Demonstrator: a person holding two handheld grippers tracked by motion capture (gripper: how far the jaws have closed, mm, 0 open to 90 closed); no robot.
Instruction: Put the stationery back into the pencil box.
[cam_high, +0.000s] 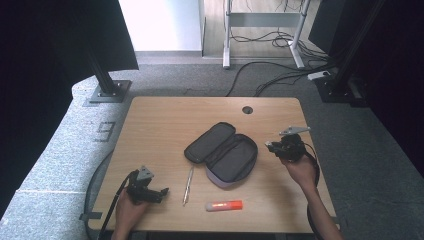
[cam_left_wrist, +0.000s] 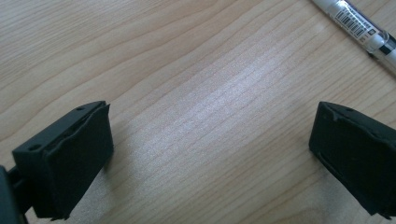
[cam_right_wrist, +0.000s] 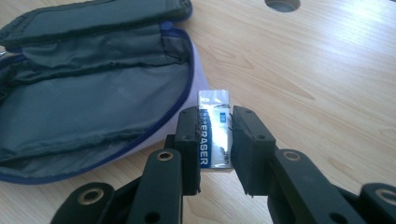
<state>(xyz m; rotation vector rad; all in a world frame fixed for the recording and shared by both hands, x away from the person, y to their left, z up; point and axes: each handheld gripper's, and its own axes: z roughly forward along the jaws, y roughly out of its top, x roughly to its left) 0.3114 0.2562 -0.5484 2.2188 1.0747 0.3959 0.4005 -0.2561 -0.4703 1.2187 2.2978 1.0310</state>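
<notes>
Left gripper (cam_high: 162, 191) sits low at the near left of the table (cam_high: 165, 120), jaws spread wide over bare wood, nothing between them; in the left gripper view a pen (cam_left_wrist: 359, 25) lies just past the far jaw, not touching. Moving right in the high view: that pen (cam_high: 188, 185) lies on the table near the left gripper, an orange-and-white glue stick (cam_high: 224, 205) lies near the front edge, and the grey pencil case (cam_high: 222, 152) lies unzipped and folded open mid-table. Right gripper (cam_right_wrist: 215, 135) is held off the table at the right, jaws pinching a white eraser (cam_right_wrist: 215, 133) in a blue-lettered sleeve, standing upright between the pads. Eraser sits just beside the open case's near rim, not inside it. Cable hole (cam_high: 247, 109) lies at the far edge.
</notes>
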